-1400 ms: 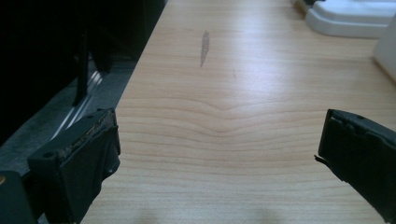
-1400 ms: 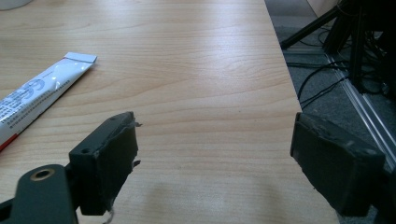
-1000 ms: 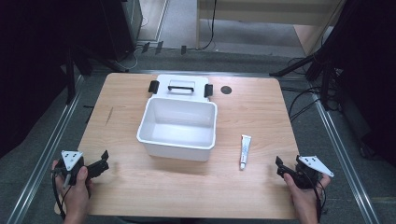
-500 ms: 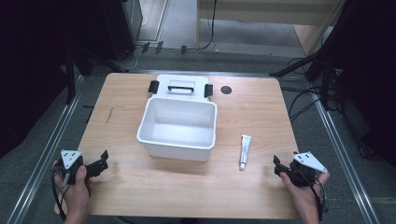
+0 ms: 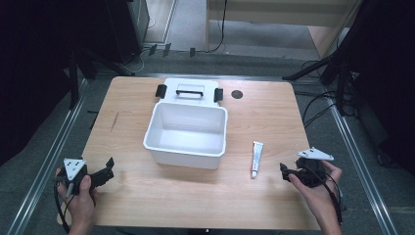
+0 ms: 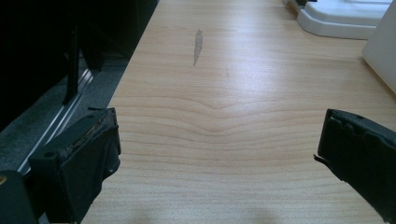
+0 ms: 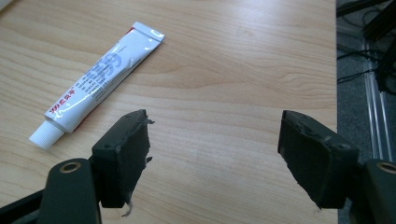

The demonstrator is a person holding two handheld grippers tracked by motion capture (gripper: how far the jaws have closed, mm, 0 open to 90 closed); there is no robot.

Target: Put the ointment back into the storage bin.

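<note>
A white open box (image 5: 183, 159) stands empty at the middle of the wooden table, its lid (image 5: 188, 90) lying behind it. A white tube (image 5: 256, 159) lies to the right of the box; in the right gripper view the tube (image 7: 100, 77) lies ahead and to the left of the jaws, cap toward me. My right gripper (image 5: 285, 171) hangs above the table near the tube's cap end; its jaws (image 7: 212, 144) have just closed a little, stay open, and have only bare wood between them. My left gripper (image 5: 108, 166) is open at the front left (image 6: 217, 149).
A round black spot (image 5: 237, 94) sits at the back right of the table. A dark streak (image 6: 197, 44) marks the wood at the left. The box corner (image 6: 380, 51) and lid (image 6: 345, 18) lie ahead and right of the left gripper. Metal rails and cables flank the table.
My right gripper has lifted off the table and shifted slightly left toward the tube. The left gripper, the box and the tube have stayed put.
</note>
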